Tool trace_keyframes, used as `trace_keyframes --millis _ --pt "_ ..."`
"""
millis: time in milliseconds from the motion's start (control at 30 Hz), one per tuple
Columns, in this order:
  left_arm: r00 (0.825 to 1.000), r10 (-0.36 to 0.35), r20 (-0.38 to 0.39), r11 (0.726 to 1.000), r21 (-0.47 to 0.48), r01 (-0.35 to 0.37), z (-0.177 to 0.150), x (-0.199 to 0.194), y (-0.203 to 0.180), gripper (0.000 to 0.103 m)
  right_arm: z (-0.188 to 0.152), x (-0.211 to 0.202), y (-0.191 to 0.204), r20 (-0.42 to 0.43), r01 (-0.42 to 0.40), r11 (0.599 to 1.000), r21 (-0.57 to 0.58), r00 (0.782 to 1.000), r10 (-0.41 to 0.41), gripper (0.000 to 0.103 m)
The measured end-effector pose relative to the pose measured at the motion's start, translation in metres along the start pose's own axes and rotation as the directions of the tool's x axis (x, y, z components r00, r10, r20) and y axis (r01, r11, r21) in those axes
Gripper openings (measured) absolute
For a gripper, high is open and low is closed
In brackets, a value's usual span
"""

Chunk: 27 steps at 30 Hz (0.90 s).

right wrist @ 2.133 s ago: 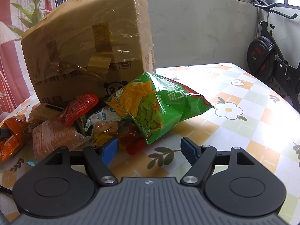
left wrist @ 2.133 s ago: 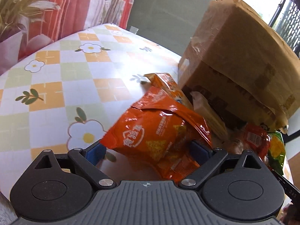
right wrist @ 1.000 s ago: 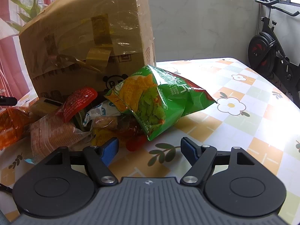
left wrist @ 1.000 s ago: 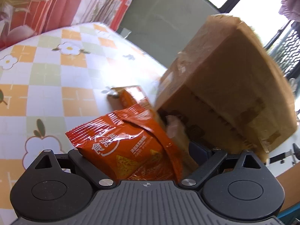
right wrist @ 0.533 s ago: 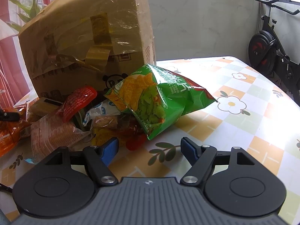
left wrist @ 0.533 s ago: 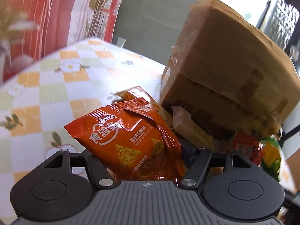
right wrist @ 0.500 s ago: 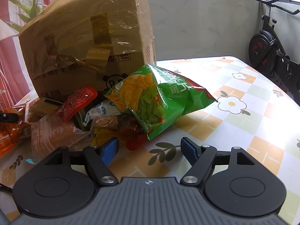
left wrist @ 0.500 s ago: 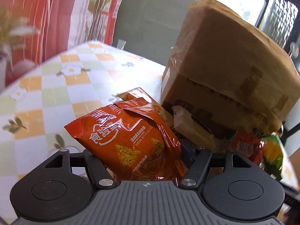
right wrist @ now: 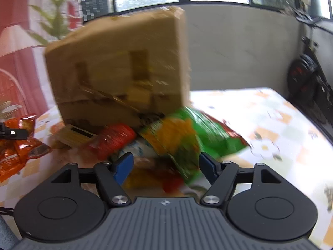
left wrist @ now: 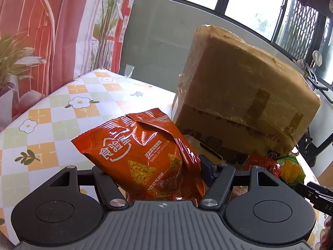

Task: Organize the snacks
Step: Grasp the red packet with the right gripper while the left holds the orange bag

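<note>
A: What is the biggest thing here?

B: The cardboard box [left wrist: 239,104]. It stands on the table [left wrist: 62,112], wrapped in shiny tape. The table has a cloth with flowers and orange squares.

A: And the snacks?

B: A pile of them lies at the foot of the box. The green chip bag [right wrist: 193,137] is on the right side of the pile. A small red packet [right wrist: 112,137] lies just beside it.

A: Which part of the job is this?

B: I think it is picking up. The left gripper [left wrist: 154,170] holds the orange chip bag [left wrist: 143,156] tight between its two jaws. The bag is puffy and crinkly, with chips drawn on it, and it looks lifted off the table.

A: What about the other one?

B: The right gripper [right wrist: 166,166] points at the green chip bag. Its jaws are closing, with the bottom of that bag between them. The view is blurry, but the blue pads [right wrist: 122,166] do not seem to press on it yet.

A: What comes next?

B: My guess: the orange bag needs a spot to go, maybe away from the pile. The right one must close all the way on the green bag, gently, because a puffy bag can slip or pop.
</note>
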<state>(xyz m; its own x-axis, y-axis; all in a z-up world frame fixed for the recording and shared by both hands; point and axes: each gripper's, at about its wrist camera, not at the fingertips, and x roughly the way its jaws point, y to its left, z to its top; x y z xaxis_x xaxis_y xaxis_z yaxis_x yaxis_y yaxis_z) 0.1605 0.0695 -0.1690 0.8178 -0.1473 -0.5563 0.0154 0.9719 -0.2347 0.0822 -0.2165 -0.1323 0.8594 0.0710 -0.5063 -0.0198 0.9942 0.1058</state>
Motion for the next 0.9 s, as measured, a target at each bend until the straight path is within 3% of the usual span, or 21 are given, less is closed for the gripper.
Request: trace_keyframes --millis 267,467,700,900 --pt "1.000 -0.003 0.020 1.000 0.003 0.003 -0.001 -0.002 0.000 0.071 0.024 0.030 0.041 -0.031 -0.138 0.970 -0.199 0.990 0.135 0.067" --pt "1.000 -0.010 0.025 1.000 0.013 0.010 -0.002 -0.001 -0.001 0.071 0.040 0.067 0.059 -0.083 -0.171 0.914 -0.368 0.985 0.151 0.067" --pt "1.000 -0.027 0.007 0.999 0.033 0.026 -0.003 0.003 -0.003 0.071 0.039 0.088 0.061 -0.182 -0.239 0.902 -0.360 0.966 0.183 0.067" --pt "0.999 -0.041 0.003 0.998 0.038 0.041 -0.003 0.002 -0.002 0.071 0.023 0.074 0.061 -0.164 -0.200 0.924 -0.326 0.975 0.153 0.060"
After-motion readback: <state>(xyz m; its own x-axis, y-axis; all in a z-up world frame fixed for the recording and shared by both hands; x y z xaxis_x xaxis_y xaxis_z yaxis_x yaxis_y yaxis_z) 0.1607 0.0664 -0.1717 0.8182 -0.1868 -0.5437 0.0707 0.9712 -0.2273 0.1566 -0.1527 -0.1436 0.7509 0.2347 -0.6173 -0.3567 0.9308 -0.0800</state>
